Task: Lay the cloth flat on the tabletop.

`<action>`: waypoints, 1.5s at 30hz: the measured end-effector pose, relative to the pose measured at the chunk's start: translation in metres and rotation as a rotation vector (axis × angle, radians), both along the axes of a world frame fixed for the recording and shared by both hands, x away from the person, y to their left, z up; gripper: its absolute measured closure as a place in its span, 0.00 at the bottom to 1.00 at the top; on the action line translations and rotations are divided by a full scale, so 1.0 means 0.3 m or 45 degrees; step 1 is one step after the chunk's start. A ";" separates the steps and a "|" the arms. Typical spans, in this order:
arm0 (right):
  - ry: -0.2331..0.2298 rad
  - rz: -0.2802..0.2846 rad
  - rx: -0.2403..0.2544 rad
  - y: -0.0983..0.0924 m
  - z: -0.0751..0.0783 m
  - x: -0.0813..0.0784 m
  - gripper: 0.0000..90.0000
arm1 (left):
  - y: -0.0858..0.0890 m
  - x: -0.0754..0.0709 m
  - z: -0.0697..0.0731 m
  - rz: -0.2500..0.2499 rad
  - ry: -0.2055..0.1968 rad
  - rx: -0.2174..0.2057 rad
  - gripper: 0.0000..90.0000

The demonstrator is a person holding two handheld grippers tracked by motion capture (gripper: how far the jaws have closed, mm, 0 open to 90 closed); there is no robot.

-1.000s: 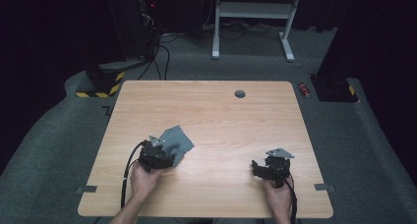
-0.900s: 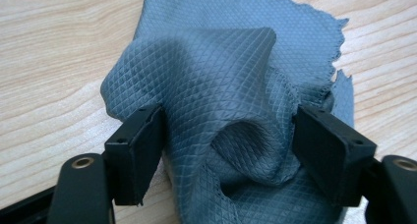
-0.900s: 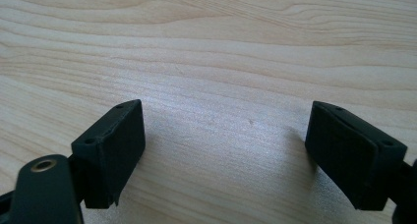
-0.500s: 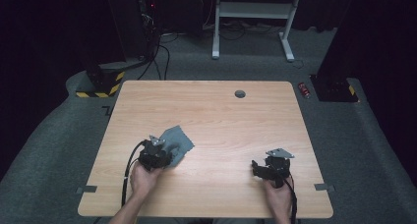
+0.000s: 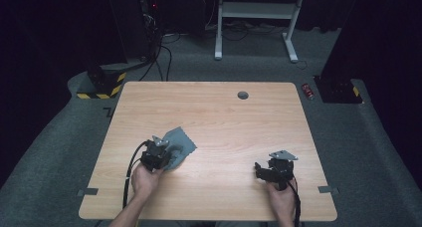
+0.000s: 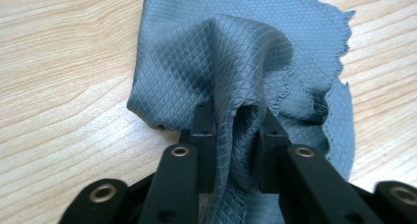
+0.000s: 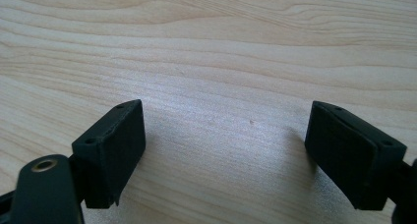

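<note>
A grey-blue quilted cloth [image 5: 181,142] lies crumpled on the wooden table [image 5: 224,112], left of its middle. My left gripper [image 5: 168,155] sits at the cloth's near edge. In the left gripper view, a raised fold of the cloth [image 6: 236,52] is pinched between the two black jaws of this gripper [image 6: 235,122], which have just been closing on it. My right gripper [image 5: 259,169] rests near the table's front right. In the right gripper view it [image 7: 226,135] stands open over bare wood, with nothing between its pads [image 7: 118,145].
A small dark round grommet [image 5: 243,95] sits in the table near its far edge. Beyond the table are a white desk frame [image 5: 254,10], cables on grey carpet, and a red can [image 5: 308,91] on the floor at the right.
Both hands have kept their places. The cloth at the left gripper looks slightly more gathered than before.
</note>
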State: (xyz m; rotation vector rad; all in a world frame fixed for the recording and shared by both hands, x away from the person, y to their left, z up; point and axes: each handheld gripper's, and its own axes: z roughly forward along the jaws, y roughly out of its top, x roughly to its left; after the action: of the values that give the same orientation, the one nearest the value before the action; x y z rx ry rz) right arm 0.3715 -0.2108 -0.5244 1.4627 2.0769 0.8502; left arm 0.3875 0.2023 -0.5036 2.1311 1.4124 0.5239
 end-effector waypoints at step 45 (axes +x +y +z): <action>0.000 0.000 -0.001 0.000 0.000 0.000 0.17 | -0.295 -0.026 0.048 -0.379 -0.039 -0.233 0.87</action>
State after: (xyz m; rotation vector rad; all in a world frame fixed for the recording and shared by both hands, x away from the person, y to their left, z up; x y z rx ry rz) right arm 0.3715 -0.2108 -0.5244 1.4621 2.0770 0.8499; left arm 0.3795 0.1137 -0.4893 2.1228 1.0560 0.2991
